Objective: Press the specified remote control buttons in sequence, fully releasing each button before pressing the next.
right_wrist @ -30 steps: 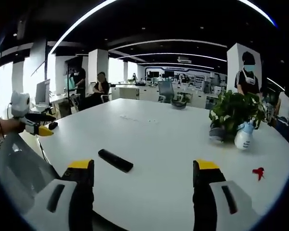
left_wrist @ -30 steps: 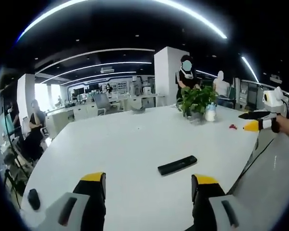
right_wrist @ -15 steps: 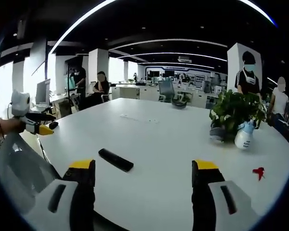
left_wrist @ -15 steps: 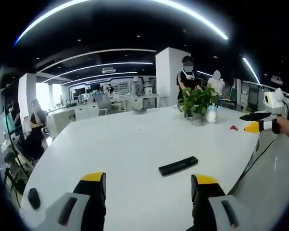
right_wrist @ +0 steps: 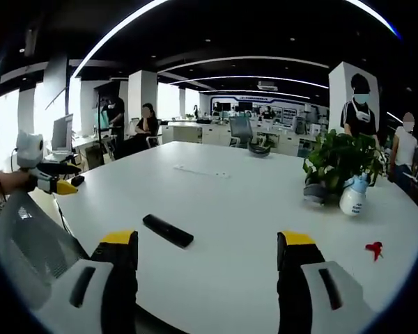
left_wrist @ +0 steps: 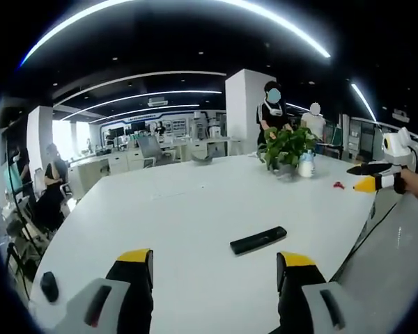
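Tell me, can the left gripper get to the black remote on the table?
Probably yes. The remote lies flat on the bare white table, just ahead of the open left gripper, with nothing between them.

Table (left_wrist: 195,209): smooth white top, slight sheen.
Remote control (left_wrist: 258,240): matt black plastic.
Spray bottle (right_wrist: 351,198): glossy white plastic.

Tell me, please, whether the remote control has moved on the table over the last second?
No. In the left gripper view the remote control lies at the same spot on the white table, unchanged relative to the potted plant; only the camera drifted slightly.
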Tool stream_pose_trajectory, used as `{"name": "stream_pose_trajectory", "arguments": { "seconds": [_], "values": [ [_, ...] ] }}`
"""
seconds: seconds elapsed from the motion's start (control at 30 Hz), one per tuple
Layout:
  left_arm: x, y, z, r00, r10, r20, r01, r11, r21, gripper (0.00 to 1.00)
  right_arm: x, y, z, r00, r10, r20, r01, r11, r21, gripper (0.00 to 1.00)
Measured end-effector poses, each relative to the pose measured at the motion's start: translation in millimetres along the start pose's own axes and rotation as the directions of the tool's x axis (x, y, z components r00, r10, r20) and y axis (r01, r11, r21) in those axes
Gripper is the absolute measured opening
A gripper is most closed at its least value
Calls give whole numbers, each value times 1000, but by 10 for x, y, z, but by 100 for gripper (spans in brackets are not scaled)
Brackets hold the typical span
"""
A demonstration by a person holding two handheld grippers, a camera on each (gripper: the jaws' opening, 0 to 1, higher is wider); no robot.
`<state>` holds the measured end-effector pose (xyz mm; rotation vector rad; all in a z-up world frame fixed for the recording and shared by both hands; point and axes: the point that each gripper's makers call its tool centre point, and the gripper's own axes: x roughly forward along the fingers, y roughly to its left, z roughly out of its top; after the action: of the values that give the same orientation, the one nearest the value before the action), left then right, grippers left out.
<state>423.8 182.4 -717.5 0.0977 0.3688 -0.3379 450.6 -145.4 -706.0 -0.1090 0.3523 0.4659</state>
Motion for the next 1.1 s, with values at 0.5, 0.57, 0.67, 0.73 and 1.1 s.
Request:
{"name": "stream_pose_trajectory", "arguments": {
  "seconds": [0.5,0.57,0.67,0.73,1.1],
  "values": [
    [5,-4,-21,1000,0,-13,0,1000,12,75,-4,40,16,1000,20,8,-20,1000,-1,84],
    [6,1,-30,1000,0,-15,0,1000,9,75,1,57,16,1000,26,6,-26,1000,-11,84],
    [8,3,-41,1000,1,-21,0,1000,19,75,12,82,3,999,36,-5,-36,999,-21,84],
    [9,3,-44,1000,4,-24,-3,1000,30,75,13,80,-6,999,40,-9,-40,999,-21,84],
    [12,-1,-39,1000,-1,-21,2,1000,30,75,16,78,-14,999,35,-12,-35,999,-12,84]
  ]
}}
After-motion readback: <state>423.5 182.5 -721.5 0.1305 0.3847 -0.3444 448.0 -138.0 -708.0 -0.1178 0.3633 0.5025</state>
